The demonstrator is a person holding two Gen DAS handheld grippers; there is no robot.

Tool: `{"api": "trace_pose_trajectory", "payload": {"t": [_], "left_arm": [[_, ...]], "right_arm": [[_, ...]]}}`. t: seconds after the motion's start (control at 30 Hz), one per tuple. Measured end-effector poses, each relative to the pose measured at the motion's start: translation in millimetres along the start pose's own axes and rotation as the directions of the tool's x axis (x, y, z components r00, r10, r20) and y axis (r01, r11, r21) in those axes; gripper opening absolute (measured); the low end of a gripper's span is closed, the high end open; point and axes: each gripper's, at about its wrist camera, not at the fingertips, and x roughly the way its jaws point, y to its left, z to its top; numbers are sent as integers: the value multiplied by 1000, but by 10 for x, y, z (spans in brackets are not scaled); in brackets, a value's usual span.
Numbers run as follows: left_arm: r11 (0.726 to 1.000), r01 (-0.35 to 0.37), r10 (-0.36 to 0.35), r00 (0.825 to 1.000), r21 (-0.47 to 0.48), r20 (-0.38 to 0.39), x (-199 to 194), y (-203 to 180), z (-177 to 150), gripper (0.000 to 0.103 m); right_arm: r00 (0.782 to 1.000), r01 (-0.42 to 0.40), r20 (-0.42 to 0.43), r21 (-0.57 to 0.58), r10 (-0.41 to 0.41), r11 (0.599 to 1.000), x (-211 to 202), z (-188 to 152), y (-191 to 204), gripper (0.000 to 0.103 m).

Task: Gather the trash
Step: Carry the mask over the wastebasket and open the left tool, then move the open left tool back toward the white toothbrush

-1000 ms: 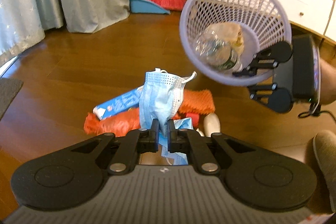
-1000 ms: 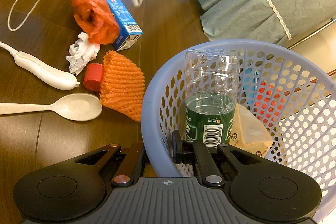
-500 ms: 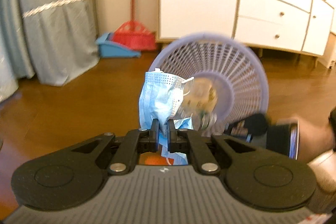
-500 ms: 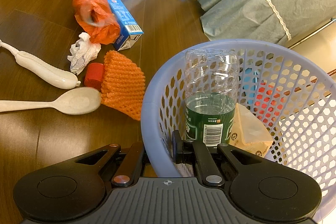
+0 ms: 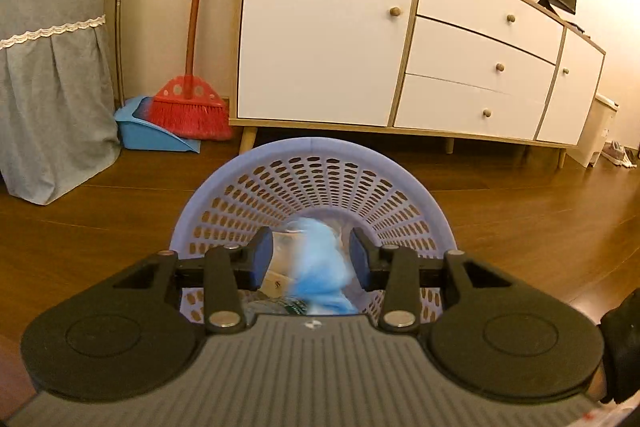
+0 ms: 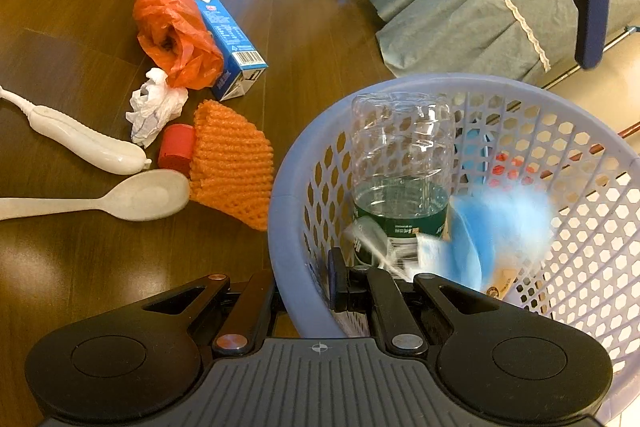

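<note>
Jaws of the left gripper stand wide apart above the lavender basket, where the blurred blue face mask sits beside a plastic bottle. Right gripper is clamped on the basket's near rim; more litter lies on the floor to the left.

Warm light falls on a brown wooden floor, with a white sideboard against the far beige wall and grey curtains at far left.

Left tongs: black linkage arms, silver rivets, blue pads, ribbed grey body; right tongs identical.
</note>
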Motion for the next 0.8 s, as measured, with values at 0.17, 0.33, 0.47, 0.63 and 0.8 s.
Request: {"api": "trace_pose_trajectory", "payload": {"t": [0.17,0.33,0.47,0.63,0.8], "left_arm": [[997,-70,69,997,-19,-27,-252,218,-181,36],[982,-182,178,981,-45,-79,-609,560,-438,36],[953,-281,267,955,-112,-128,-901,858,-752,36],[939,-315,284,937,-136,-204,-1038,915,-1241,36],[959,-268,232,928,-90,-291,-982,695,-1696,36]], "right_arm": [[1000,1,1,5,-1,1000,-5,5,-9,3],[1000,1,2,6,-1,1000,-8,2,-14,4],[1000,1,1,3,-1,1000,-13,1,-18,4],[1000,1,-2,-5,-1,1000,-9,6,-11,4],[1000,1,-5,-15,-1,1000,-2,5,19,4]]}}
